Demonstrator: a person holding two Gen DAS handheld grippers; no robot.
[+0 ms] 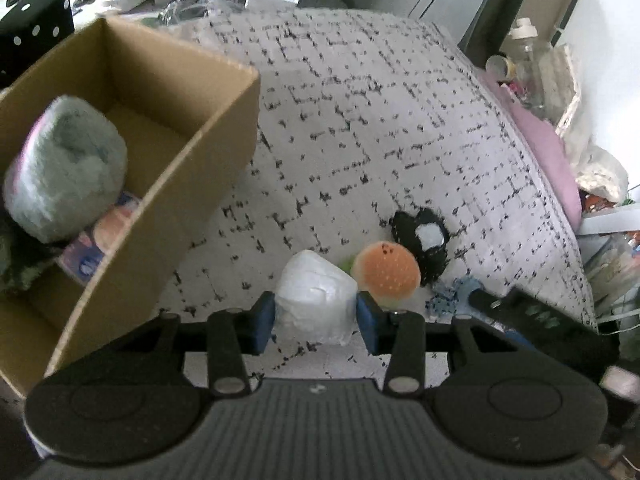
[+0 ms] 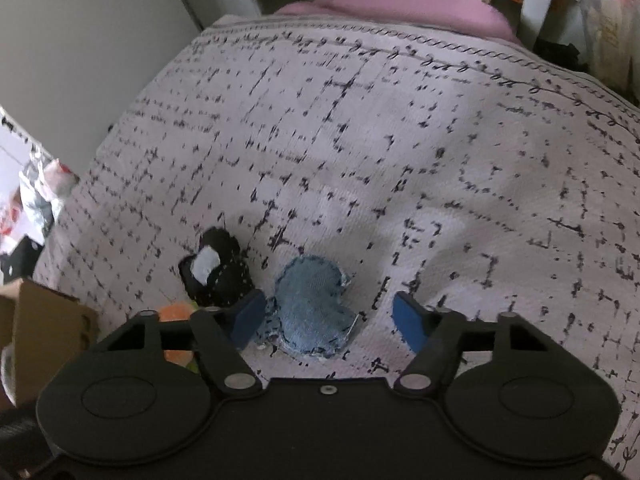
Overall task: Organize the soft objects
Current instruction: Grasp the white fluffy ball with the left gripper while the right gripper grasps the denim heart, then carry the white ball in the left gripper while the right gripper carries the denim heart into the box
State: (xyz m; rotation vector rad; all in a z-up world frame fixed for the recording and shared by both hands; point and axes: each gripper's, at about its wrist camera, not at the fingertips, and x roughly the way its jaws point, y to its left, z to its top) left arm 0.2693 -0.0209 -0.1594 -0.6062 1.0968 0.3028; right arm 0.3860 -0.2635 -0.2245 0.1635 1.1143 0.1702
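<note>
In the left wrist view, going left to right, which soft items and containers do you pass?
Grey-green plush in the cardboard box → white soft bundle pinched in the left gripper → orange burger-like plush → black toy with a white patch.

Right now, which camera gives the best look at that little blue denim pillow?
The right wrist view: the blue denim pillow lies whole on the bedspread, between the open right gripper fingers. The left wrist view catches only a blurred edge beside the orange plush.
</note>
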